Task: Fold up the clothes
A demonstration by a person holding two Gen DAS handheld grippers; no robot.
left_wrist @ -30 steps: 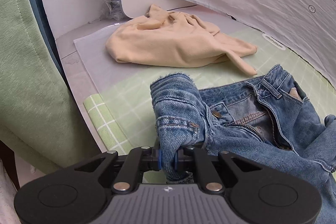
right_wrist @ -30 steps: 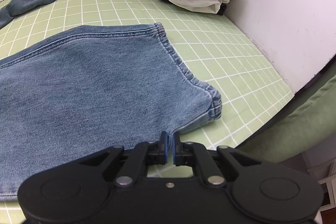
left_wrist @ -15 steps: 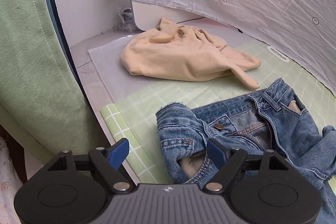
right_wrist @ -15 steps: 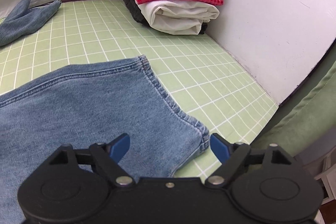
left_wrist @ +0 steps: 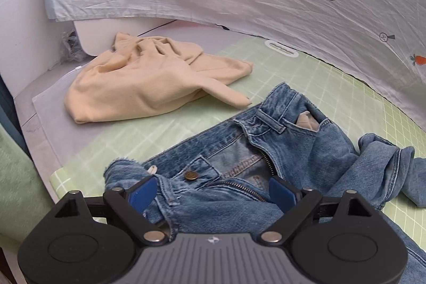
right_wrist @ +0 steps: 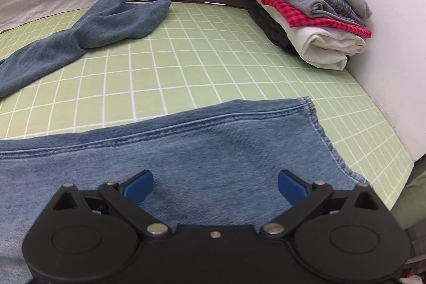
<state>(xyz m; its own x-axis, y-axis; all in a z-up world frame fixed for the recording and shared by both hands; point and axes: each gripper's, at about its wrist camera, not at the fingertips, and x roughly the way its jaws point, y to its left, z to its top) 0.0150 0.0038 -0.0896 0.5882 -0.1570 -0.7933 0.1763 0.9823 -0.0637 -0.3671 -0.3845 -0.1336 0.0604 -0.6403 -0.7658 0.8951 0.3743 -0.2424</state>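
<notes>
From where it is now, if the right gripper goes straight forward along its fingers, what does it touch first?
Most likely the jeans leg: the denim lies flat directly ahead of the open right gripper, on the green mat. Nothing stands between them, though the exact depth is unclear.

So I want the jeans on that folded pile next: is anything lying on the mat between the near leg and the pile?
Nothing visible does. Between the near leg of the jeans and the folded pile lies only bare green mat.
</notes>
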